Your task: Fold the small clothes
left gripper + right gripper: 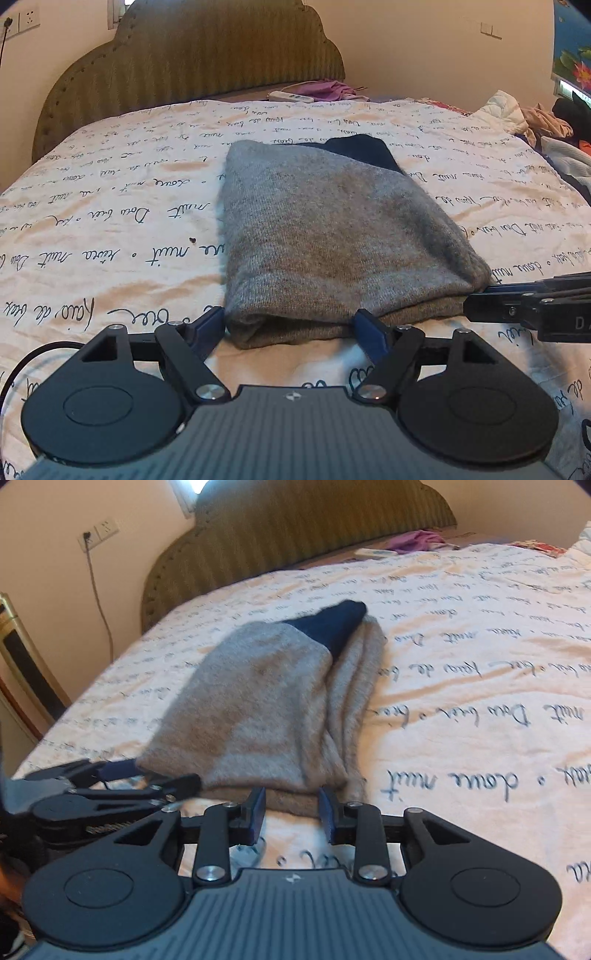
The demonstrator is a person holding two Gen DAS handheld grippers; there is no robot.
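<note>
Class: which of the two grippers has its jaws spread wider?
The left gripper: its jaws straddle the grey garment's near corner widely; the right gripper's stand much closer together.

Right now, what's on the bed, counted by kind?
Folded grey garment with a navy part: 1
Tongs, left and right: 2
White remote control: 1
Purple cloth: 1
Total: 5

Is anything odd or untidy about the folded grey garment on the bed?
Slightly. The grey garment lies folded on the sheet, but a dark blue part sticks out at its far end, and in the right wrist view its right side is bunched in loose layers, not flat. No damage or spill shows.
</note>
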